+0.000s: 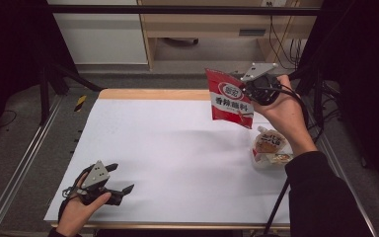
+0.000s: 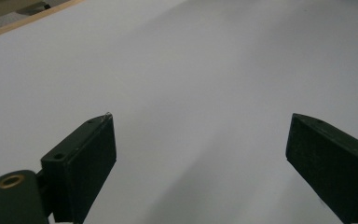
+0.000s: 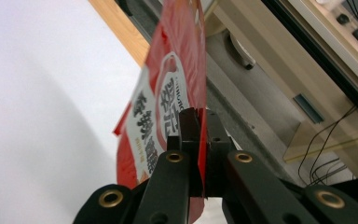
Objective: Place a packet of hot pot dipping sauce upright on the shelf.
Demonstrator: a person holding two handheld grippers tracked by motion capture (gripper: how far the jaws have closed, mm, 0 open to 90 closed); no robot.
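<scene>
Jaws of right gripper clamped on red packet; left gripper jaws apart.

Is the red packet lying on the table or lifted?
Lifted: the right hand-held gripper pinches the red packet by one edge, hanging above the table.

On the table, the left gripper sits at about eight o'clock near the front edge. The right gripper holds a packet up at about two o'clock. A second packet lies just in front of it, around three o'clock.
</scene>
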